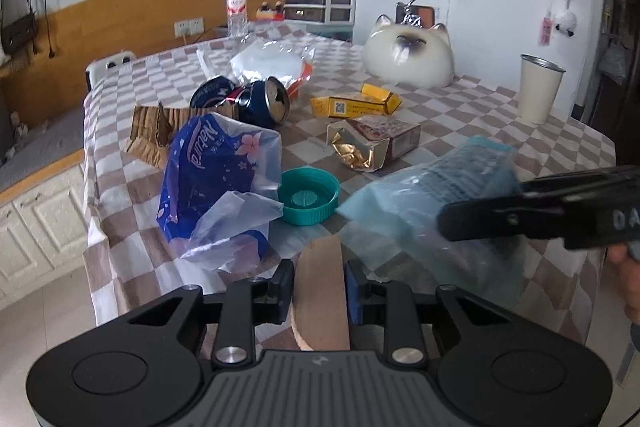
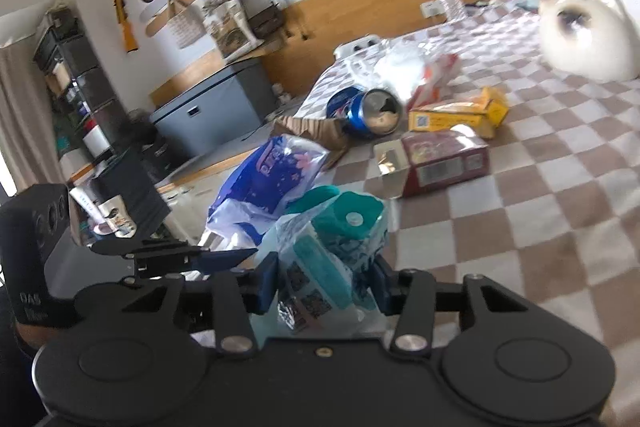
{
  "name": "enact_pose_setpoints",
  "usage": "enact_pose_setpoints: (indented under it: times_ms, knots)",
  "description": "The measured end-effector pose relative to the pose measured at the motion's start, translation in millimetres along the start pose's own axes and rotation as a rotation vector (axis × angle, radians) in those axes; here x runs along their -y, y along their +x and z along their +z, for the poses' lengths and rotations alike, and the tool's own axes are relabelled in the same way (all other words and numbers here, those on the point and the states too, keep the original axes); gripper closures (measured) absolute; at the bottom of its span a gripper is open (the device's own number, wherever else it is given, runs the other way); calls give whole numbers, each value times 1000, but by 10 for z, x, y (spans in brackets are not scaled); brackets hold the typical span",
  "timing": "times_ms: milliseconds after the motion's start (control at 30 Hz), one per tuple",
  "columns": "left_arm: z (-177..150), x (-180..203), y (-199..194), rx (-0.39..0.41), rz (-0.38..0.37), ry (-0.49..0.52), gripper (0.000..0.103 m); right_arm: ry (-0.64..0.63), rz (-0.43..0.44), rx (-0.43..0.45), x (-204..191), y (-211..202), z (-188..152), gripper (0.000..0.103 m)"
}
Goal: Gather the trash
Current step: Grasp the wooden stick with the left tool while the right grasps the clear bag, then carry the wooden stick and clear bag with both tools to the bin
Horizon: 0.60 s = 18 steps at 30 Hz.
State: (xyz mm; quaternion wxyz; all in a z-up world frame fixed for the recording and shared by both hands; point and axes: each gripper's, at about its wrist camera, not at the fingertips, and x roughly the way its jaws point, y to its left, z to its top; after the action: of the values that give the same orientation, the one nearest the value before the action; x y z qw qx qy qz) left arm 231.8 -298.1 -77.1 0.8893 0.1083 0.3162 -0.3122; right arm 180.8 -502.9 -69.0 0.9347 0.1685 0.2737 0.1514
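My right gripper [image 2: 326, 285] has a crumpled clear plastic bag with teal print [image 2: 328, 259] between its blue pads; the pads press its sides, so I read these jaws as gripping the bag. In the left wrist view the same bag [image 1: 436, 195] hangs above the near edge of the checked brown-and-white tablecloth [image 1: 500, 115], with my right gripper [image 1: 452, 223] reaching in from the right. My left gripper [image 1: 319, 287] is clamped on a flat strip of brown cardboard [image 1: 320, 291], which stands upright between its pads.

Just beyond the bag lies a round teal plastic lid [image 1: 309, 195], open side up, touching a crumpled blue tissue wrapper with pink flowers [image 1: 216, 183]. Farther back: an opened maroon carton with gold foil lining [image 1: 372, 143], a flattened yellow carton [image 1: 356, 103], a dented blue drink can [image 1: 260, 103] on its side, and a piece of torn corrugated cardboard [image 1: 156, 131]. A white cat-face ornament [image 1: 408, 55] and a cream cup [image 1: 538, 89] stand well apart at the far right.
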Motion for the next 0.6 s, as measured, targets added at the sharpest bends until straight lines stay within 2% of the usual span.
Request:
enact_pose_setpoints:
  times_ms: [133, 267, 600]
  knots:
    - [-39, 19, -35, 7, 4, -1, 76, -10, -53, 22, -81, -106, -13, 57]
    - [-93, -8, -136, 25, -10, -43, 76, -21, -99, 37, -184, -182, -52, 57]
    - [-132, -131, -573, 99, 22, -87, 76, -97, -228, 90, -536, -265, -136, 57]
